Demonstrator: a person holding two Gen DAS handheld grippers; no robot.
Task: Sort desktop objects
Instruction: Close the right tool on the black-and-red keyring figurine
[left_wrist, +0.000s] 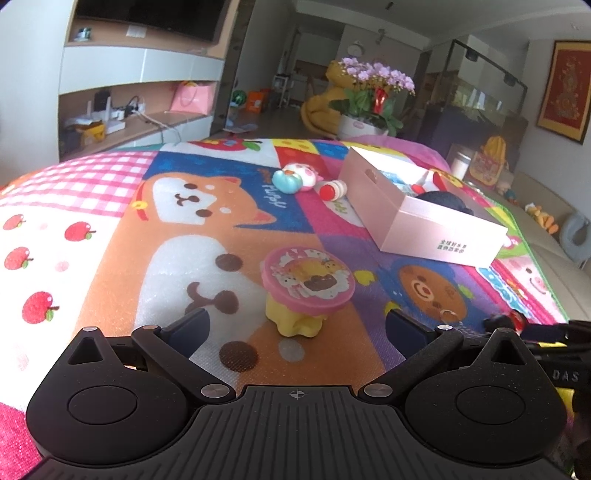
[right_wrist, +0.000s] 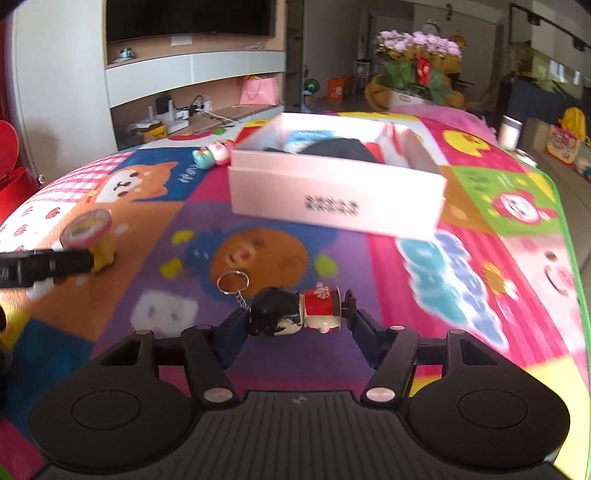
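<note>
The right gripper (right_wrist: 295, 325) pinches a small doll keychain with a black round head and a red and white body (right_wrist: 295, 314). The doll lies crosswise between the two fingers, the head against the left pad and the feet end against the right pad. Its metal ring and chain (right_wrist: 233, 282) hang free on the left side. The open pale pink cardboard box (right_wrist: 332, 199) stands ahead on the colourful cartoon play mat (right_wrist: 461, 258) and already holds some dark and red things.

I think the grip is risky, because the pads press only on the two ends of a rounded, smooth toy. If the hand tilts or moves quickly, the doll can rotate or slip out before it is over the box. The loose ring can also catch on the box wall.

The left gripper (left_wrist: 295, 328) has its jaws spread wide and holds nothing. A yellow toy stool with a round pink printed top (left_wrist: 306, 291) stands on the mat between its fingers, not touched. If this gripper closes on the wide top, the top-heavy toy can tip over.

Behind, a light blue and pink plush toy (left_wrist: 295, 177) and a small white bottle with a red cap (left_wrist: 332, 190) lie near the box. They are not yet sorted.
</note>
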